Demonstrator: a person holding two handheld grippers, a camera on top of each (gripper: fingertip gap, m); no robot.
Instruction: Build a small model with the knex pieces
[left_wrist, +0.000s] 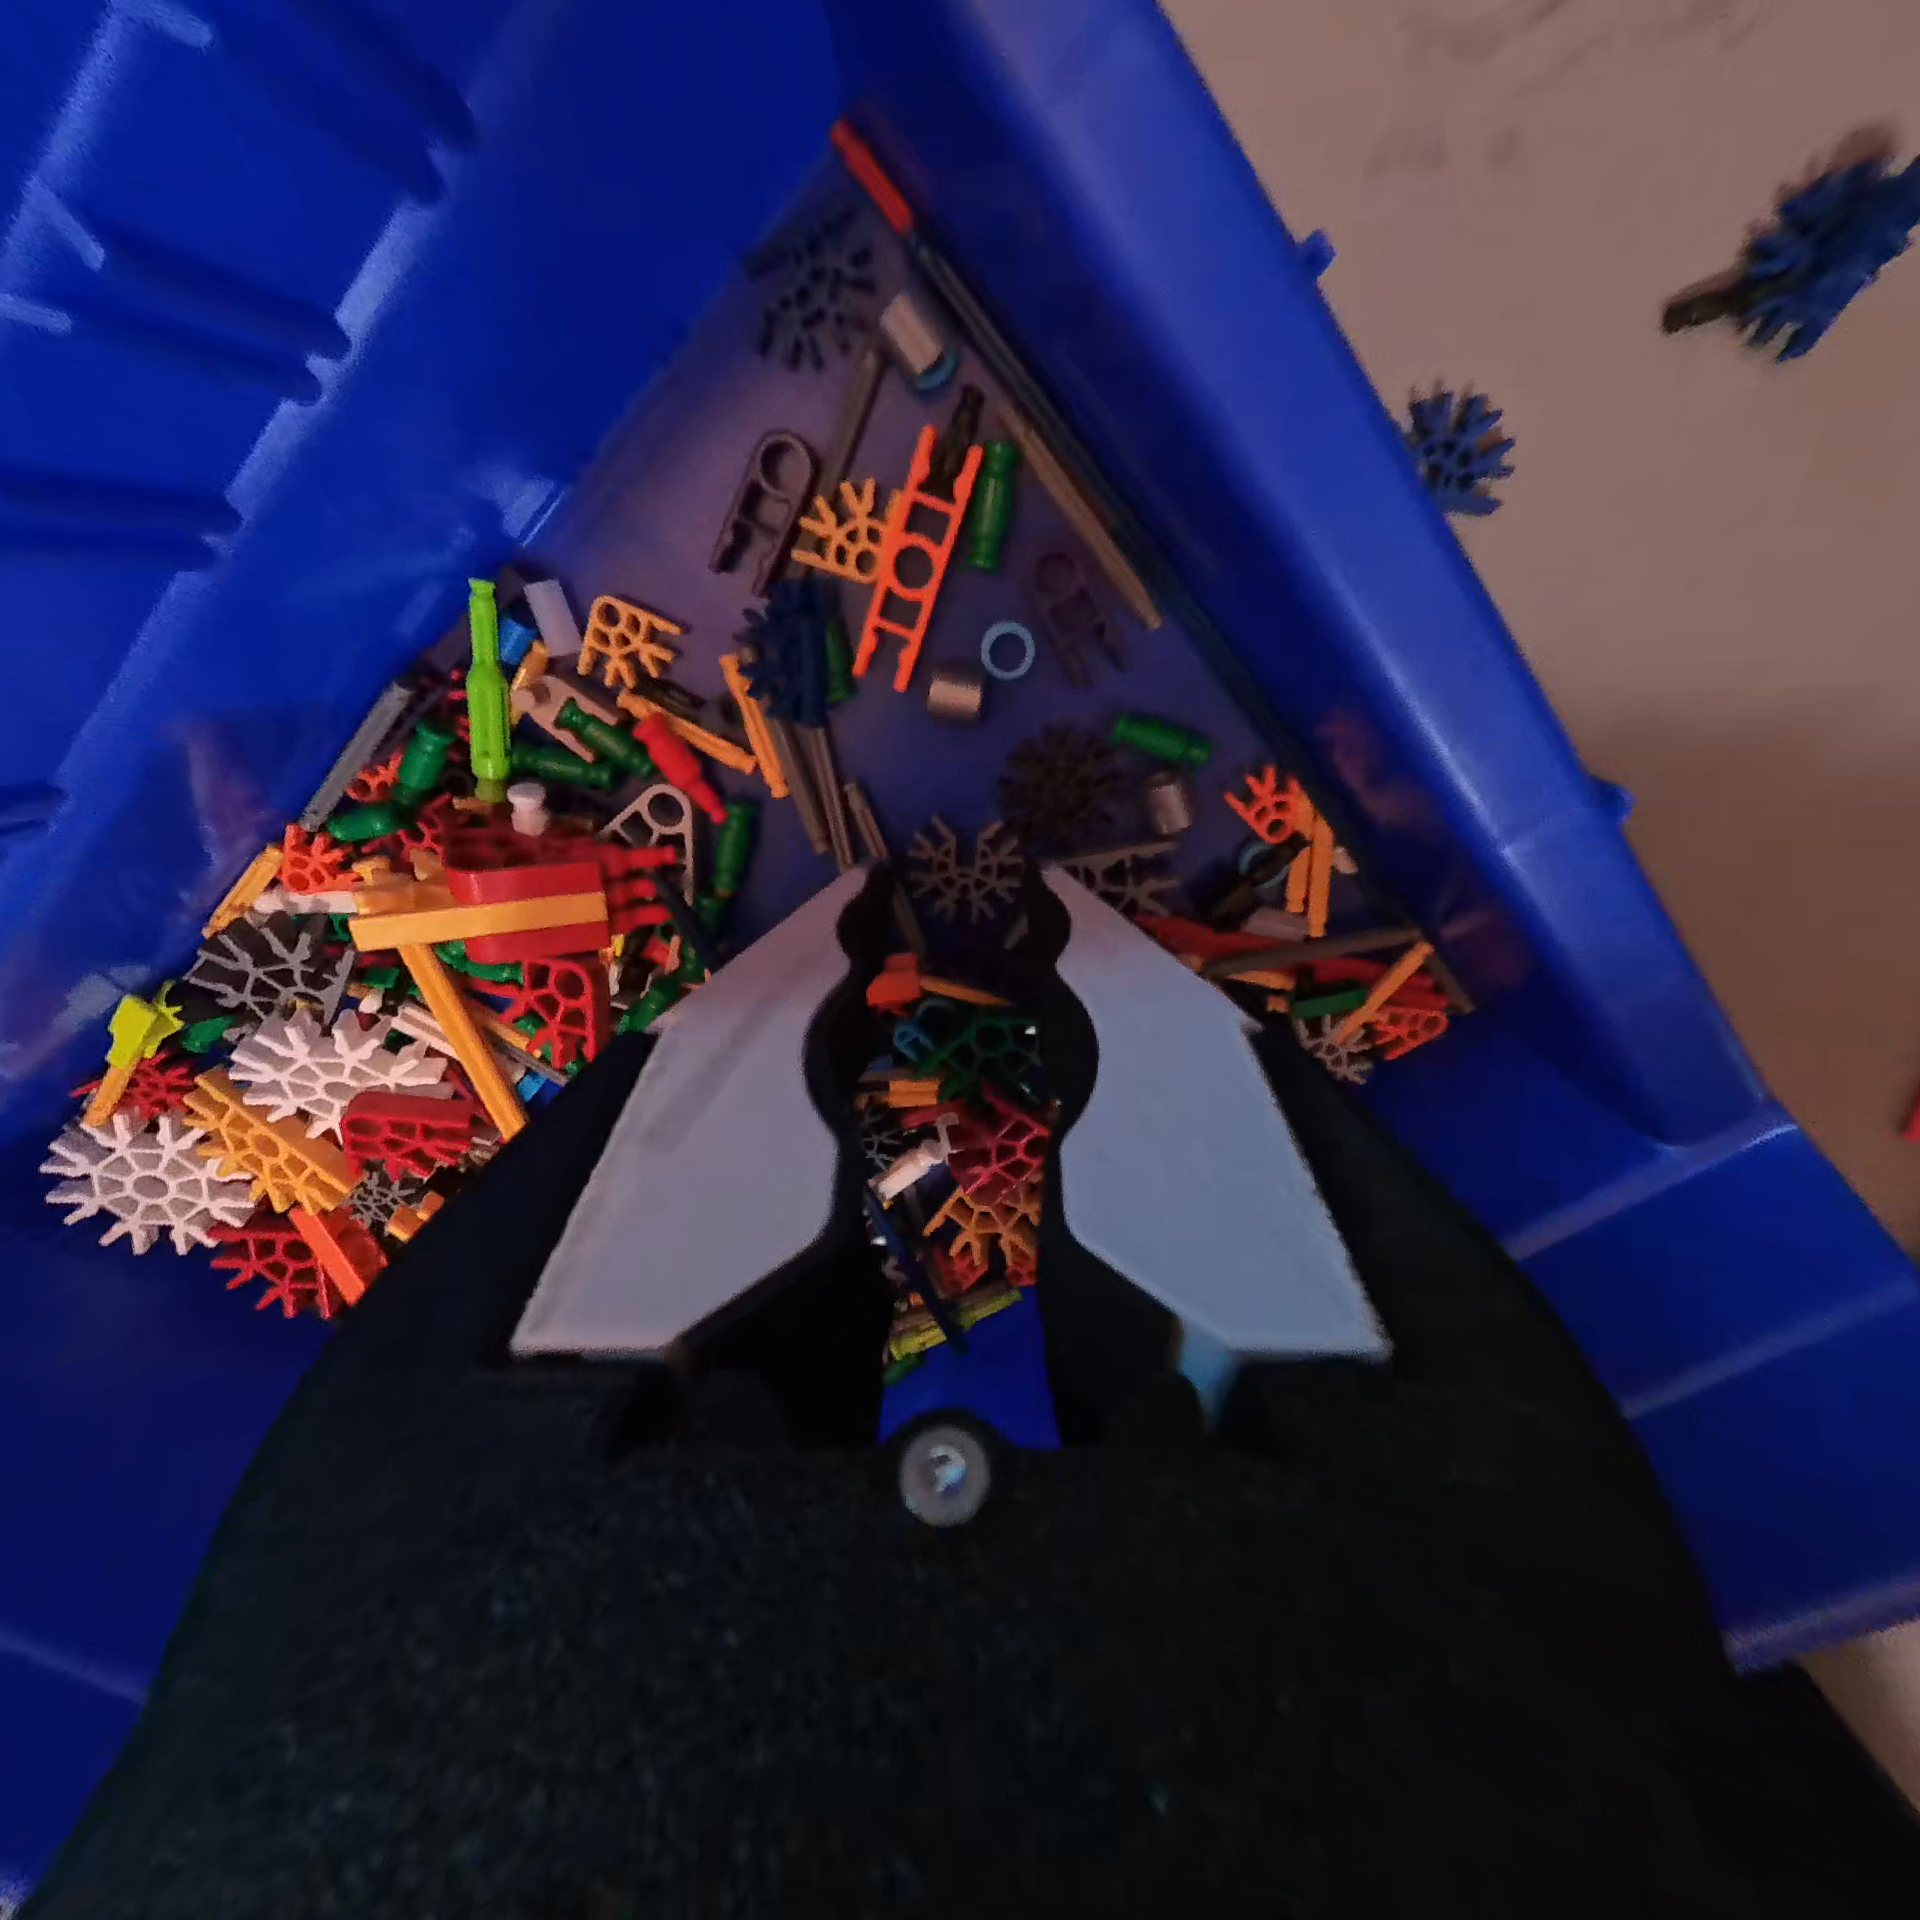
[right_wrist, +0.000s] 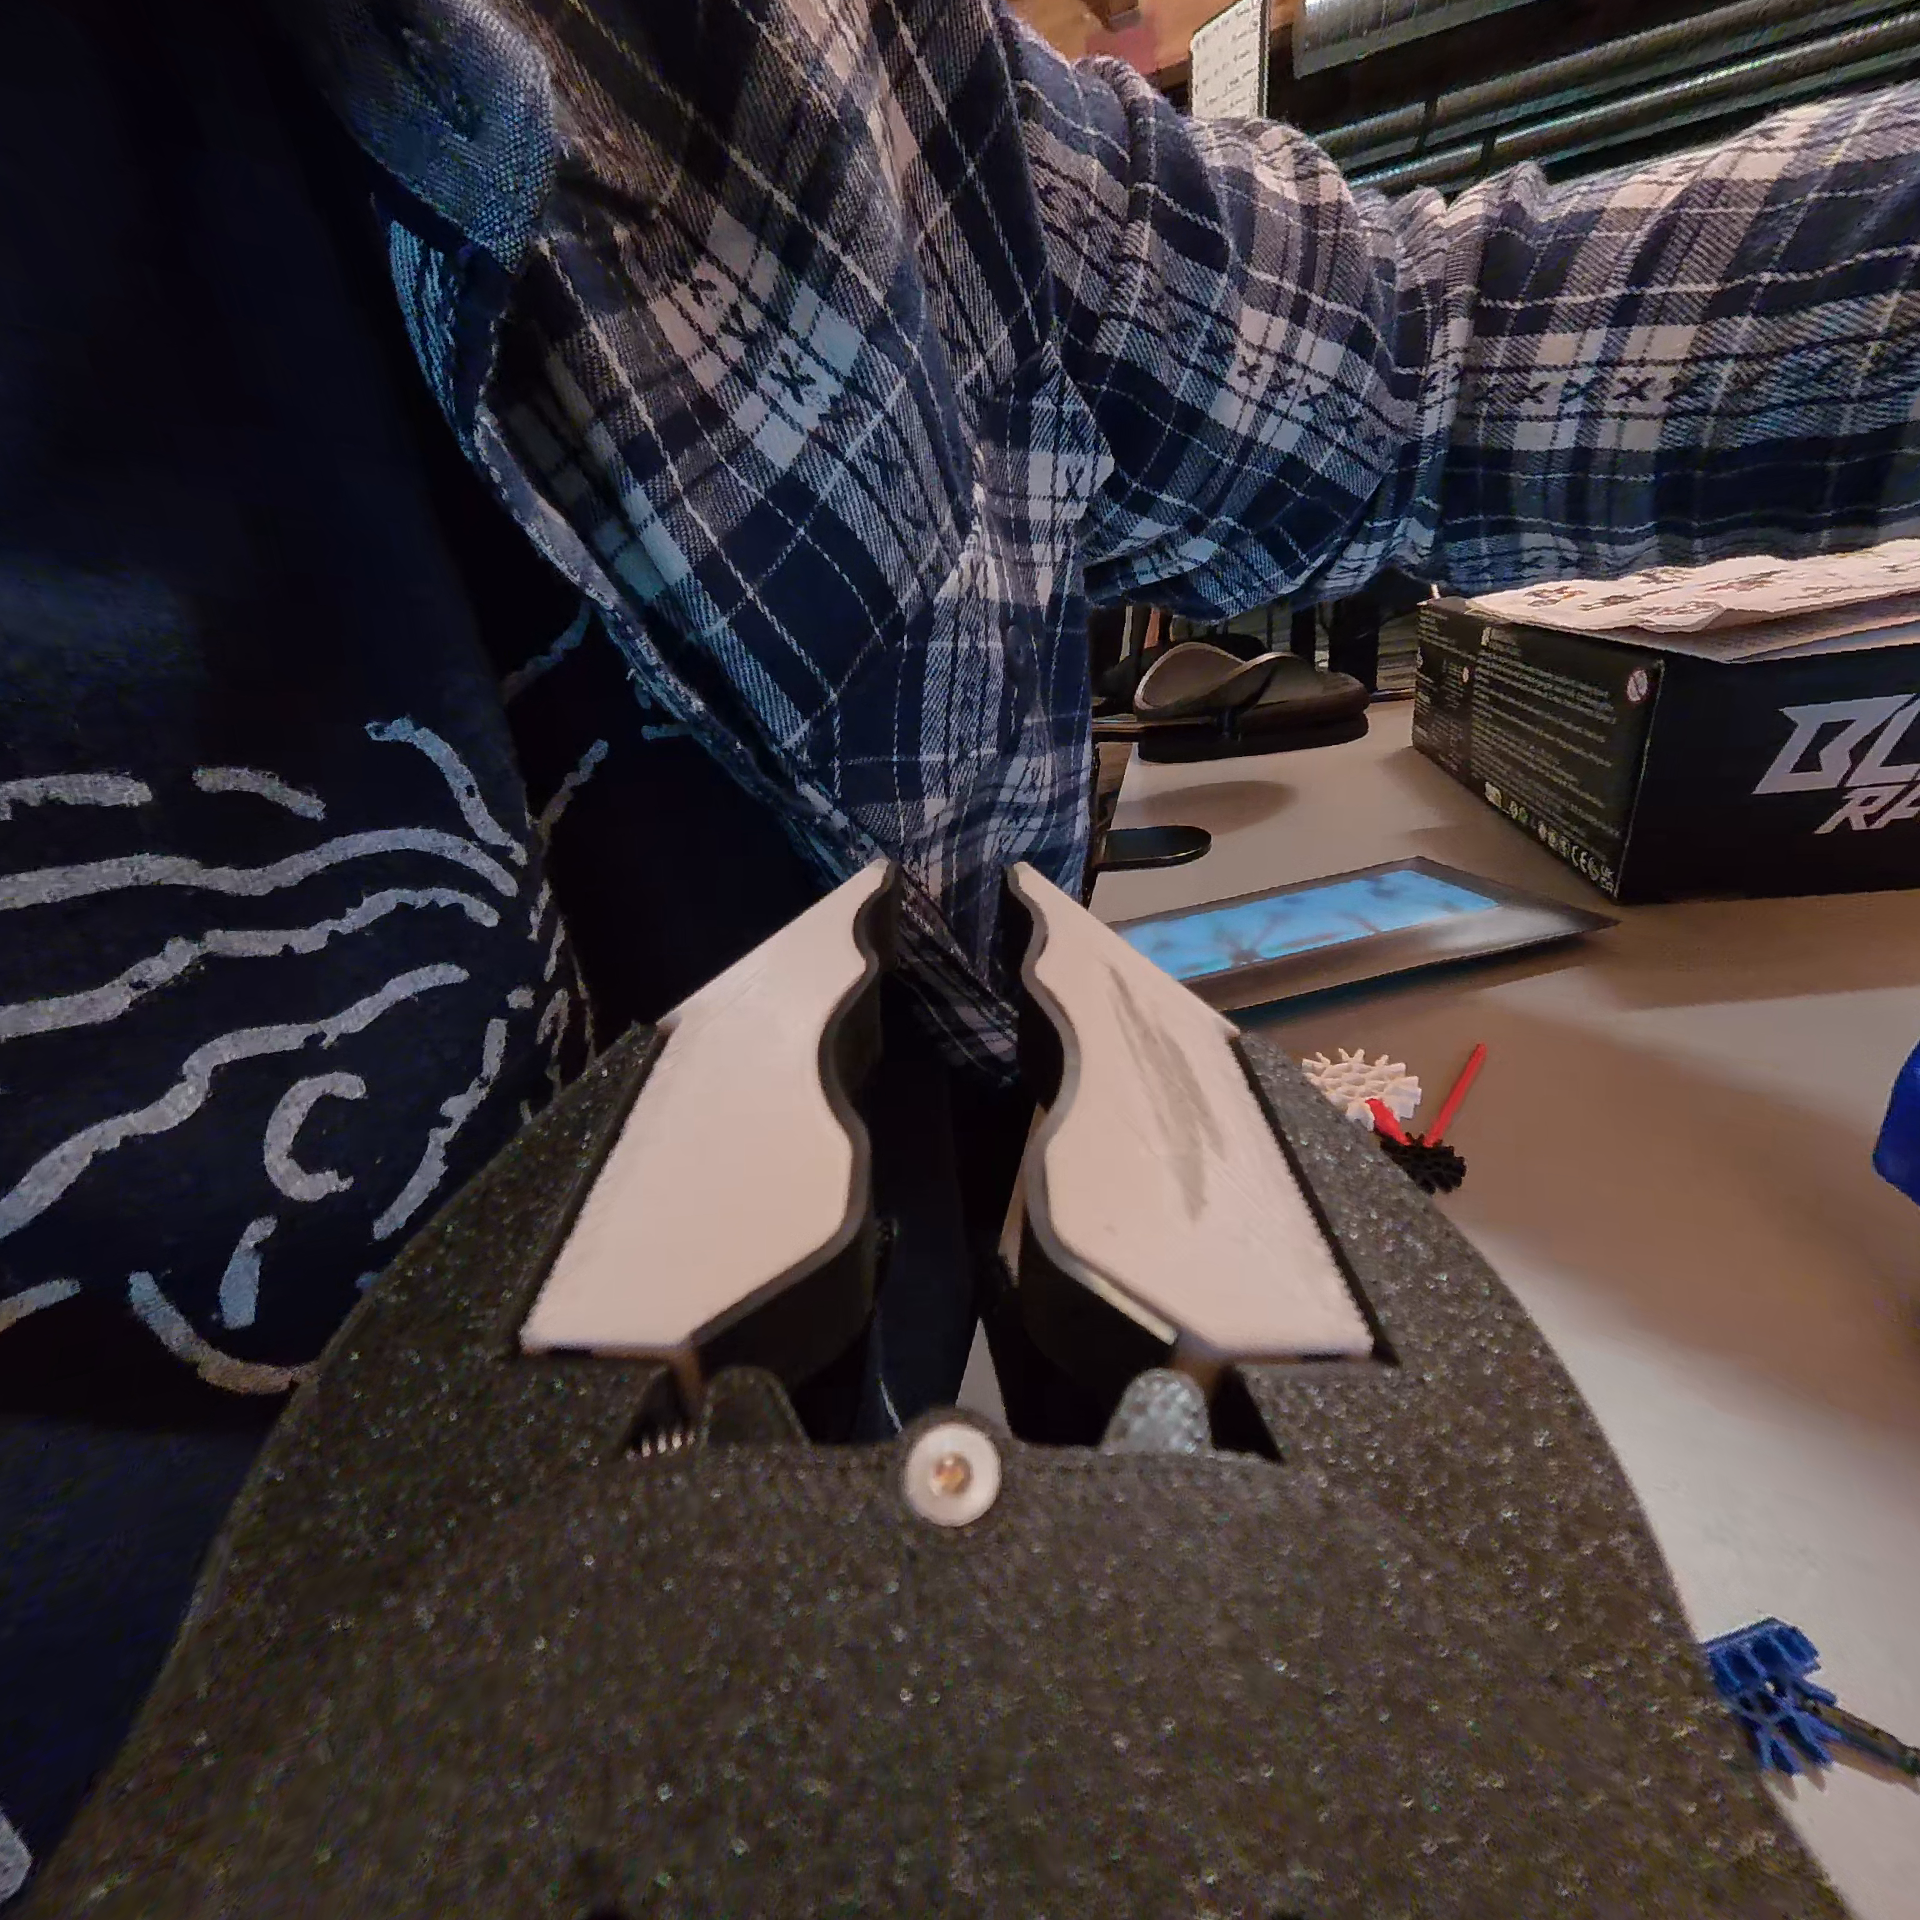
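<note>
Toy pieces (left_wrist: 416, 987) (loose, many-coloured) lie under parted jaws.

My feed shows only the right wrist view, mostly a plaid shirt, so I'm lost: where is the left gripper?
Observer: The left gripper hangs over an open blue bin, pointing down into it.
Operator: What is in the bin?
Observer: A heap of small plastic construction pieces: rods, and snowflake-shaped connectors in many colours.
Operator: Is the left gripper holding one?
Observer: No. Its jaws stand apart, and nothing is held between them. A grey snowflake connector lies on the bin floor just beyond the tips.
Operator: Any pieces outside the bin there?
Observer: Yes, a blue snowflake connector lies on the table beside the bin wall.
</note>
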